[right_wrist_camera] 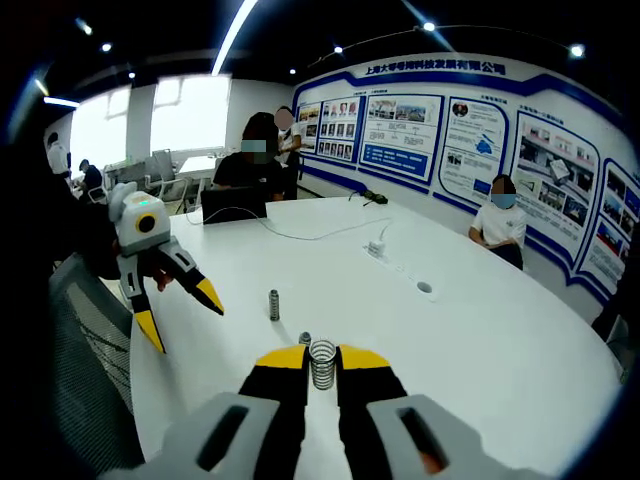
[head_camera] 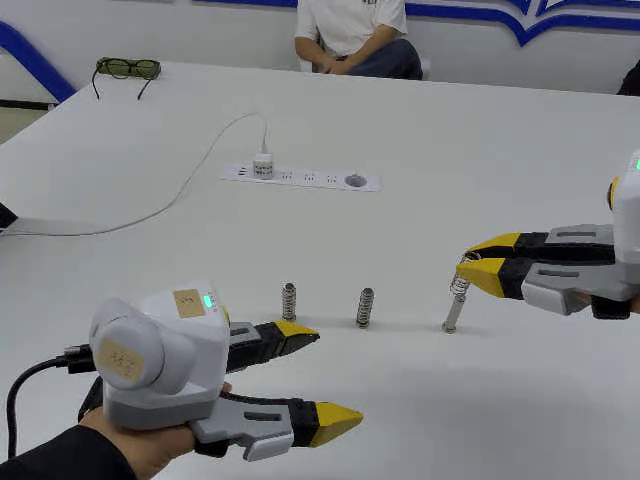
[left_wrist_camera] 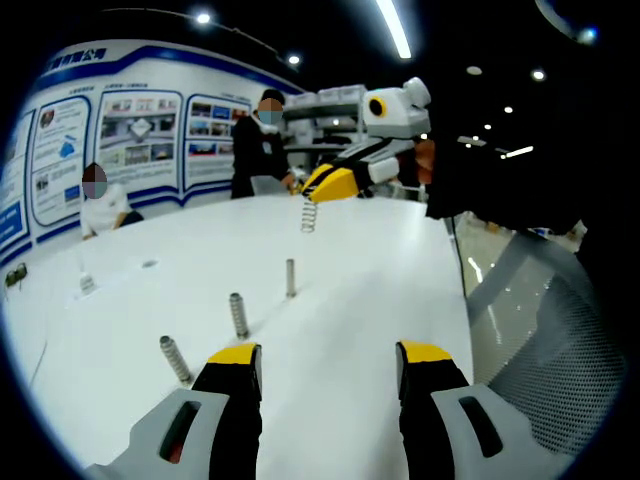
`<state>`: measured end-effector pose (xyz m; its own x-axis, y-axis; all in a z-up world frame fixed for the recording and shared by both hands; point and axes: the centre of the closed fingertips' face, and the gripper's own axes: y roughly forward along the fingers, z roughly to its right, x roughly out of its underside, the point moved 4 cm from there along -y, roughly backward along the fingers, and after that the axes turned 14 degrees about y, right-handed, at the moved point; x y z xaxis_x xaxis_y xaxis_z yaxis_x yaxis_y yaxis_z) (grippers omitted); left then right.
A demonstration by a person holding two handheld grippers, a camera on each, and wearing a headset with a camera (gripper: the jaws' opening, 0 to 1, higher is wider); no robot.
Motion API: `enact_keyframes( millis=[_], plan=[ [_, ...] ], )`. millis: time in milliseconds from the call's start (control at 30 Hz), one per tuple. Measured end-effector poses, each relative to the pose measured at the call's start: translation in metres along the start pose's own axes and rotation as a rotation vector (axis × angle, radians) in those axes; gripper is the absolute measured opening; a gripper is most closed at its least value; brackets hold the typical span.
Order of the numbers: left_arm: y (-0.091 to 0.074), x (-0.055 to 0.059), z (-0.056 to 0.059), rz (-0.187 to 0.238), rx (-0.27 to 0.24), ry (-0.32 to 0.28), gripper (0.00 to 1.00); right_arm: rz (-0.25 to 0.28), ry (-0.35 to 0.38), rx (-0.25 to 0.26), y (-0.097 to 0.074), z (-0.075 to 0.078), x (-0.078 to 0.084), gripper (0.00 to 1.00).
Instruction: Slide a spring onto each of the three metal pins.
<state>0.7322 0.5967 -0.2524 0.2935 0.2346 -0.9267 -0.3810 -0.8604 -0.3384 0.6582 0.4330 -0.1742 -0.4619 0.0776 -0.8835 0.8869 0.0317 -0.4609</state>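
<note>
Three metal pins stand in a row on the white table (head_camera: 450, 150). The left pin (head_camera: 289, 301) and the middle pin (head_camera: 365, 307) each carry a spring. The right pin (head_camera: 451, 318) (left_wrist_camera: 290, 278) is bare. My right gripper (head_camera: 470, 263) (right_wrist_camera: 322, 358) is shut on a spring (head_camera: 460, 285) (right_wrist_camera: 322, 362) (left_wrist_camera: 308, 215), which hangs just above that pin; the left gripper view shows a gap between them. My left gripper (head_camera: 325, 378) (left_wrist_camera: 330, 355) is open and holds nothing, near the front edge, short of the left pin.
A white power strip (head_camera: 300, 177) with a plugged-in adapter (head_camera: 263, 165) and its cable lies mid-table. Dark glasses (head_camera: 127, 68) rest at the far left. A person (head_camera: 350, 35) sits at the far edge. A black cable (head_camera: 25, 385) trails from my left gripper.
</note>
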Motion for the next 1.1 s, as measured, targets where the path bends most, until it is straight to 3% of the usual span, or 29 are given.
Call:
enact_keyframes(
  millis=[400,767,1100],
  plan=[
    [-0.001,0.001,0.0,-0.005,-0.003,-0.002,0.55,0.011,0.038,0.078,0.006,0.025,0.005,0.12],
    [0.0,0.003,0.0,-0.011,0.0,-0.004,0.54,0.006,0.083,0.135,0.017,0.043,0.02,0.12],
    [0.001,0.005,0.0,-0.015,-0.001,-0.011,0.53,-0.003,0.109,0.146,0.025,0.048,0.029,0.12]
  ],
)
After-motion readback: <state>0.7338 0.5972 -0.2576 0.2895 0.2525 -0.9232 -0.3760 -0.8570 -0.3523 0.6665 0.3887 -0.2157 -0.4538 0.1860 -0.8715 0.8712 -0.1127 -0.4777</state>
